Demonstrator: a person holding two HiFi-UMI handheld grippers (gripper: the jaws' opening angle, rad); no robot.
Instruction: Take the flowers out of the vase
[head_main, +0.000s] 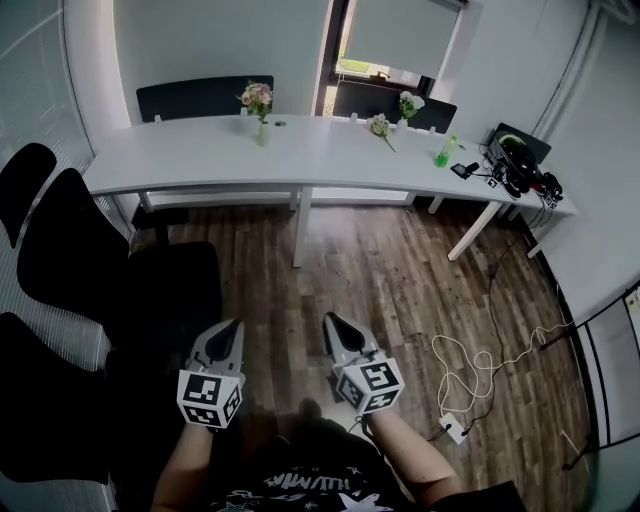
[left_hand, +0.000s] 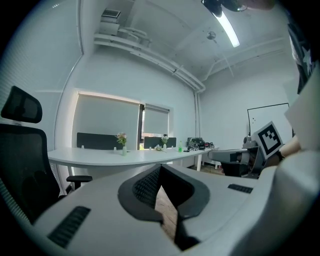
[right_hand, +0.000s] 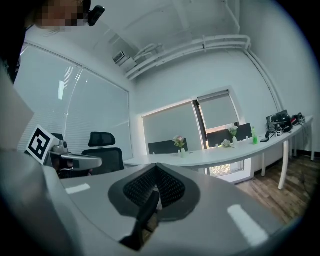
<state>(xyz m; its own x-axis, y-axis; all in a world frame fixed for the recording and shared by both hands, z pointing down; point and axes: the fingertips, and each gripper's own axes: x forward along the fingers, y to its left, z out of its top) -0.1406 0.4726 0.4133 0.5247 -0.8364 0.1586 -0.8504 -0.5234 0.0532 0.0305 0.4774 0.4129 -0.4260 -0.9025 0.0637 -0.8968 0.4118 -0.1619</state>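
A small pale vase (head_main: 263, 132) with pink flowers (head_main: 257, 97) stands on the long white table (head_main: 200, 155), far ahead of me. A second vase with white flowers (head_main: 409, 103) stands further right, and a loose bunch of flowers (head_main: 380, 126) lies between them. My left gripper (head_main: 229, 334) and right gripper (head_main: 334, 326) hang low over the wooden floor, well short of the table, both shut and empty. The left gripper (left_hand: 160, 168) points toward the pink flowers (left_hand: 121, 137). Past the right gripper (right_hand: 156, 168) I see the same pink flowers (right_hand: 179, 141).
Black office chairs (head_main: 70, 250) crowd the left side. A green bottle (head_main: 443, 152) and dark electronics (head_main: 520, 160) sit on the table's right end. A white cable and power strip (head_main: 455, 428) lie on the floor at right. Table legs (head_main: 301, 225) stand ahead.
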